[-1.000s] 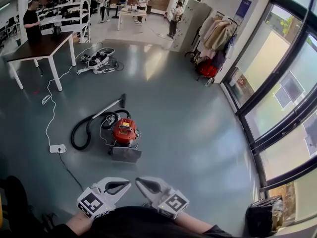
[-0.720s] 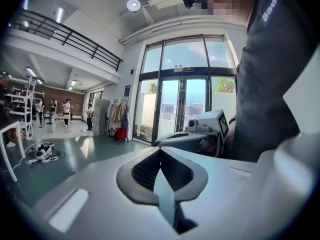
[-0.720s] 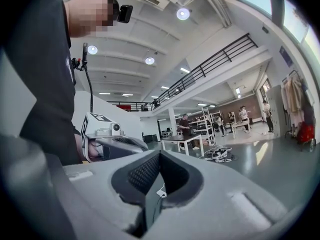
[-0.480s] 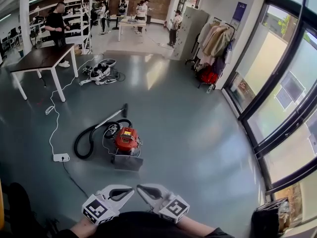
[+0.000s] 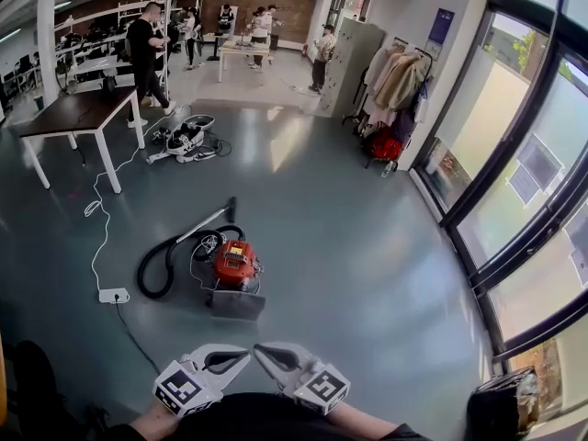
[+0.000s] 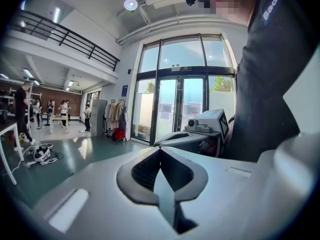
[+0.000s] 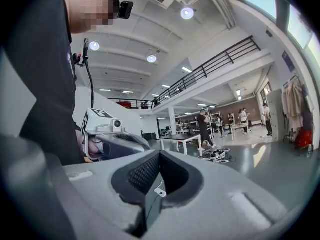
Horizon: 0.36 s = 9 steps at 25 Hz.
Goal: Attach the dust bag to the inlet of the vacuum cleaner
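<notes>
Left claw [image 5: 241, 355] pressed together, empty. Right claw [image 5: 260, 351] likewise, and the two tips nearly meet. Well ahead on floor [image 5: 367, 246]: red vacuum cleaner [image 5: 234, 261], hose [image 5: 152, 266] looped beside it. Grey flat piece [image 5: 234, 304] against it, possibly the dust bag.

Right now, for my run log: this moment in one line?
left gripper: shut, empty | right gripper: shut, empty | red vacuum cleaner: on floor, untouched
</notes>
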{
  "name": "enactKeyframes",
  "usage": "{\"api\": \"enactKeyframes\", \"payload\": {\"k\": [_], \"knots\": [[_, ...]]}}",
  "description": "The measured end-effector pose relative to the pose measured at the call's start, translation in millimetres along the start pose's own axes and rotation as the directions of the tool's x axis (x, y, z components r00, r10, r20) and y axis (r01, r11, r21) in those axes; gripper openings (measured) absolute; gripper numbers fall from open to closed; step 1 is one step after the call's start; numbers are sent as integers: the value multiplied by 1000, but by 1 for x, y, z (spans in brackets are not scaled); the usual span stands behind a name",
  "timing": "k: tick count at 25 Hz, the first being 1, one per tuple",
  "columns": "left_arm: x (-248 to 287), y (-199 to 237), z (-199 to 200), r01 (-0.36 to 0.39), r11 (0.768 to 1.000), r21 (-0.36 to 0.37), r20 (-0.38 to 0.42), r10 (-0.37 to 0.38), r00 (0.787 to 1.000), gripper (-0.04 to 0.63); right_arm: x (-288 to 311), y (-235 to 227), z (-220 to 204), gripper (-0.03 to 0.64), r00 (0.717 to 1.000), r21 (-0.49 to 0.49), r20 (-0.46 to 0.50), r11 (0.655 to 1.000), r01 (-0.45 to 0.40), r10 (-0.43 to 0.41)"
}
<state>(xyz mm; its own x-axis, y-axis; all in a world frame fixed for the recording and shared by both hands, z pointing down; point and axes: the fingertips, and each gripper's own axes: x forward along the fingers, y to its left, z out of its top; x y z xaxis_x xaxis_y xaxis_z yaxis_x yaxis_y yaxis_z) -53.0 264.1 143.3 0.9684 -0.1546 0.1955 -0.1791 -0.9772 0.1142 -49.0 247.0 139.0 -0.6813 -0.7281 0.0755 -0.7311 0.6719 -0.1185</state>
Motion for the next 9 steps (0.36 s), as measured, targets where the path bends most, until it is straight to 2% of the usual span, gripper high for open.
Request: {"api": "enactKeyframes", "payload": {"k": [9], "knots": [[-8,-8,-4,3,1000,6,-15,-3,1000,18,1,13,1,-8,1000,-11,-7,1000,-13,13]]}}
